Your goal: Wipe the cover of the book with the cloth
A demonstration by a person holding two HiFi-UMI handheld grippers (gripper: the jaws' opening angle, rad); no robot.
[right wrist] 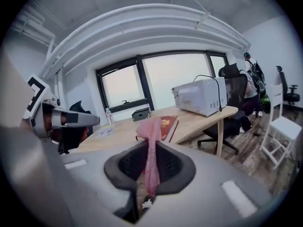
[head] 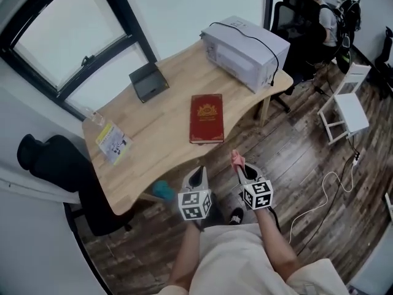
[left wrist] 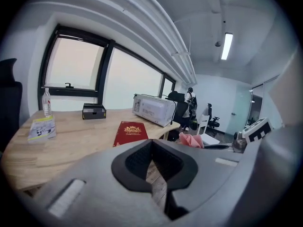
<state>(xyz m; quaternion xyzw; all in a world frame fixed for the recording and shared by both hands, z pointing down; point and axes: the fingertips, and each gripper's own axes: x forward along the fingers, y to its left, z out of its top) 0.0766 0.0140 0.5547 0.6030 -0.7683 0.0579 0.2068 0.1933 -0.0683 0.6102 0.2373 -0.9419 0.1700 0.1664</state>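
Observation:
A dark red book (head: pixel 206 118) with a gold emblem lies flat near the front edge of the wooden table (head: pixel 159 103); it also shows as the book (left wrist: pixel 130 132) and the book (right wrist: pixel 167 125). My right gripper (head: pixel 241 165) is shut on a pink cloth (head: pixel 237 159), which sticks up between its jaws as the cloth (right wrist: pixel 151 150). My left gripper (head: pixel 197 176) is shut with nothing in it. Both grippers hang off the table's front edge, short of the book.
A white microwave (head: pixel 244 51) stands at the table's far right, a small black box (head: pixel 148 82) at the back, a bottle and a booklet (head: pixel 113 142) at the left. A black chair (head: pixel 55 165) stands left, a white chair (head: pixel 345 106) right, a cable (head: pixel 319 198) on the floor.

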